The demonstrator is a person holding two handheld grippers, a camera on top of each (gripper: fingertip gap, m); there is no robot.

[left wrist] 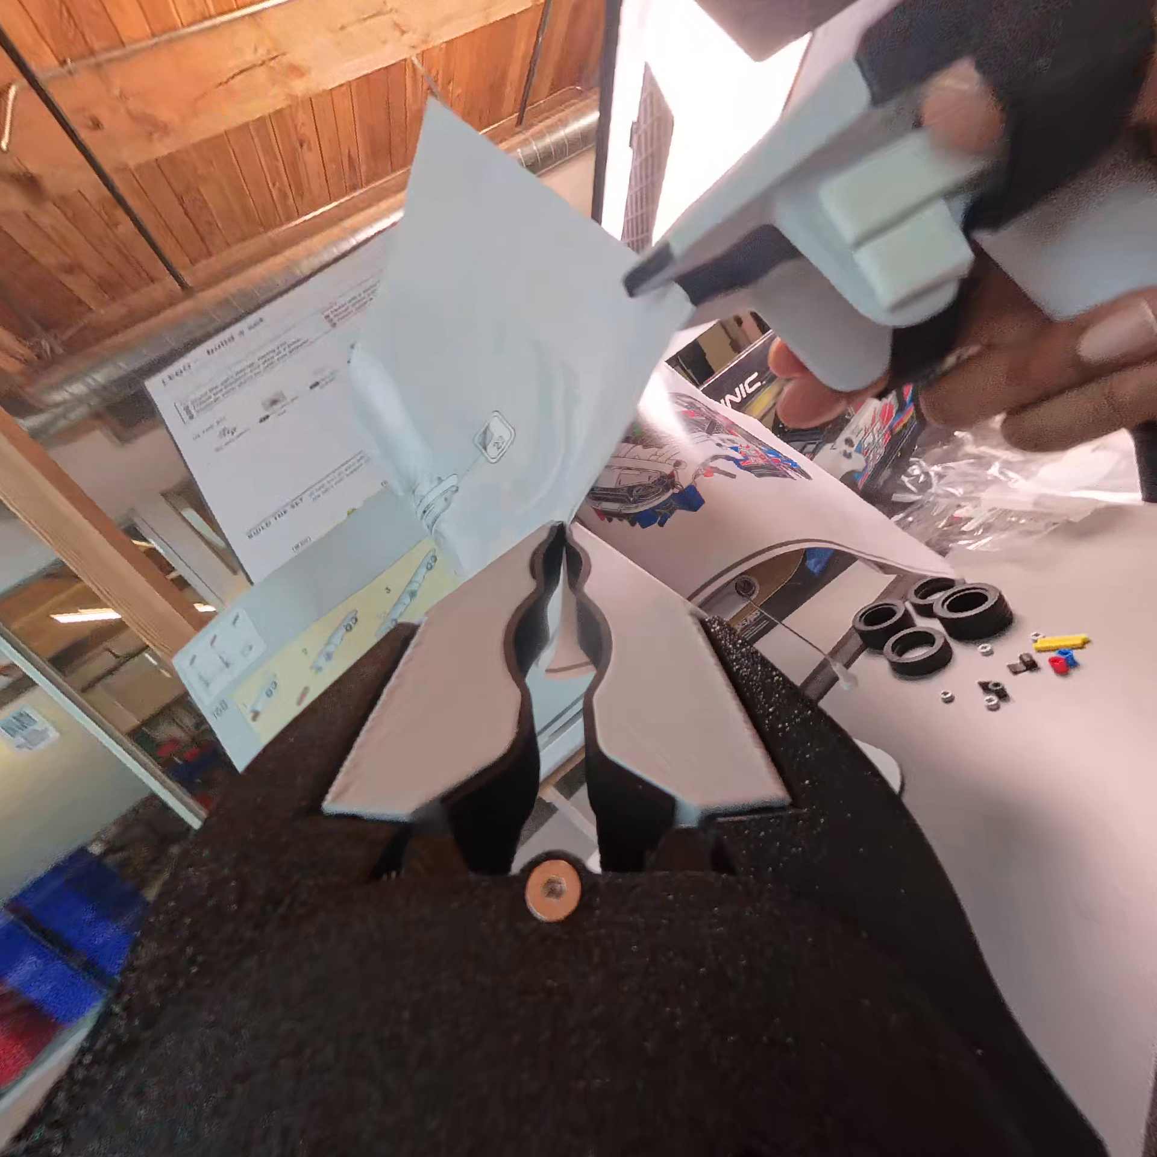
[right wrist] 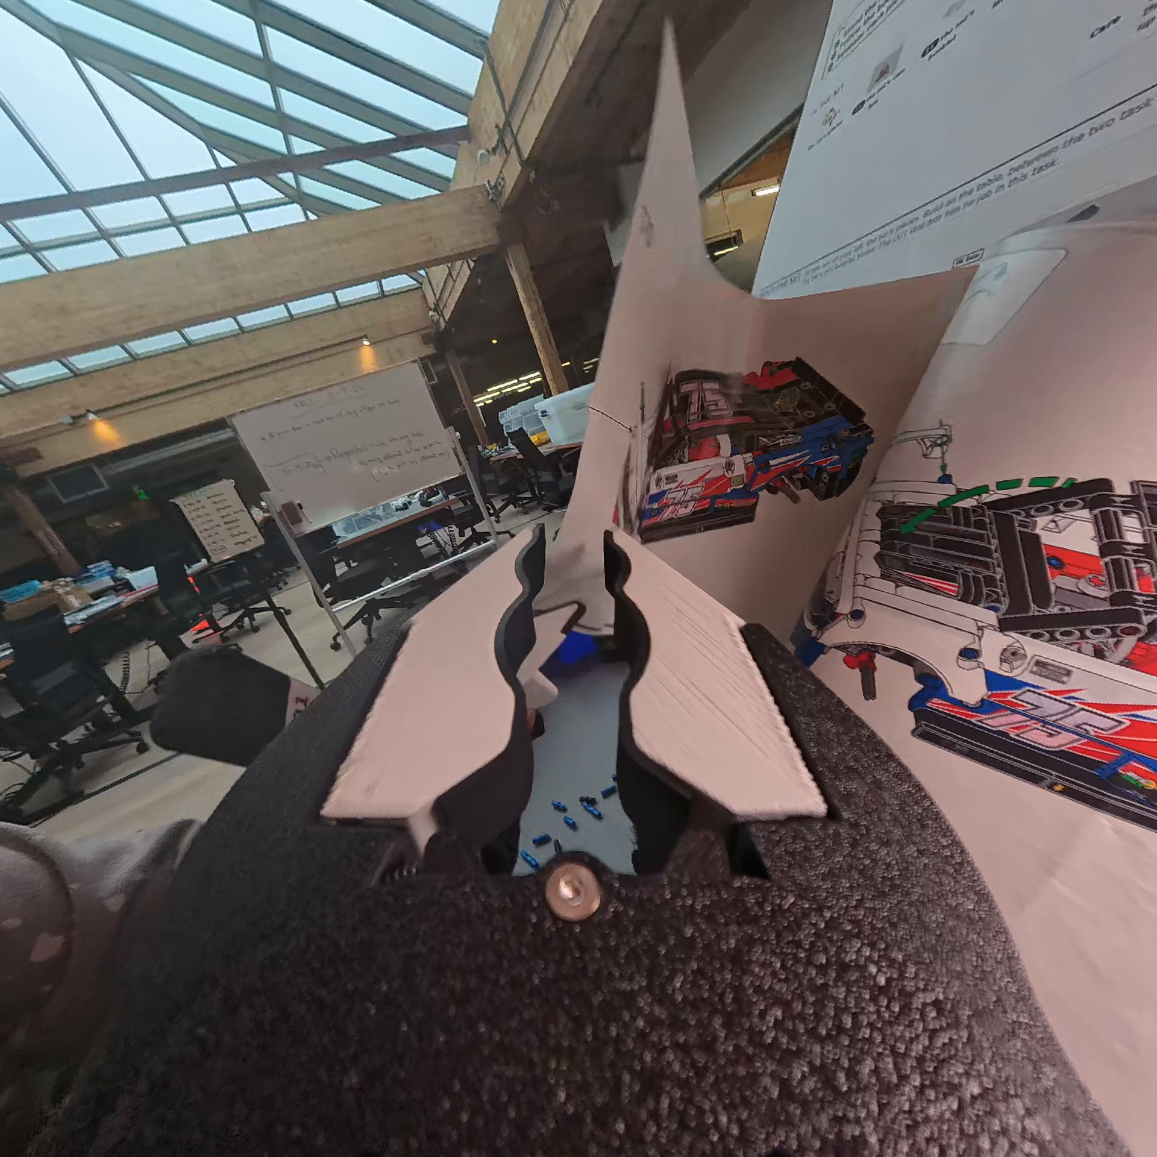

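Left tongs (left wrist: pixel 566 538) clamp a lifted page (left wrist: pixel 501 350) of the instruction booklet (left wrist: pixel 739 501). Right tongs (right wrist: pixel 573 545) stand apart, a page corner (right wrist: pixel 576 588) between them, not gripped. Beyond, black tyres (left wrist: pixel 933 617) and small coloured pieces (left wrist: pixel 1058 654) lie on the surface (left wrist: pixel 1033 814) beside the booklet's edge.

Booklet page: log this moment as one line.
left hand-held gripper: shut on page | right hand-held gripper: open, around page edge | tyres: on table
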